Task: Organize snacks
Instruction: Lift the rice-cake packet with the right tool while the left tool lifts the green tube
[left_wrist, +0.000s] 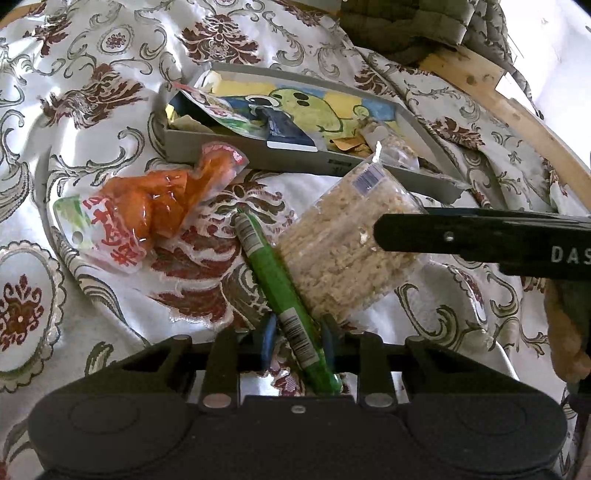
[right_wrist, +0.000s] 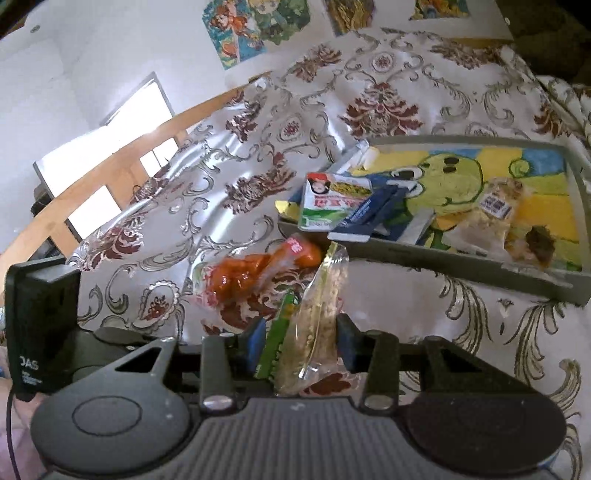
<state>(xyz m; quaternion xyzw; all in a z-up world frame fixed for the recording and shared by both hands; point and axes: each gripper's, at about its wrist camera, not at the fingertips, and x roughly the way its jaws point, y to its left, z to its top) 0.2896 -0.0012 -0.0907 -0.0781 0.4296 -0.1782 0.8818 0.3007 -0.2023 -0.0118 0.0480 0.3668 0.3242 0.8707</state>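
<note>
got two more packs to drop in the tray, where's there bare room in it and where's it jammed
Free: the middle of the grey tray, on the green cartoon figure, between the dark blue packets and the clear rice-cracker pack by its right wall. Crowded: the tray's left end, and the tablecloth in front, where the orange snack pack lies.

Setting: a domestic room. Evidence: an ornate tablecloth (left_wrist: 110, 74) with maroon and silver damask motifs covers a round wooden tabletop (right_wrist: 110, 147), its rim exposed at 10 o'clock in the right wrist view. Hand-coloured cartoon drawings (right_wrist: 255, 29) are fixed to the white wall at 12 o'clock. A bright window (right_wrist: 107, 147) sits at 9 o'clock.
</note>
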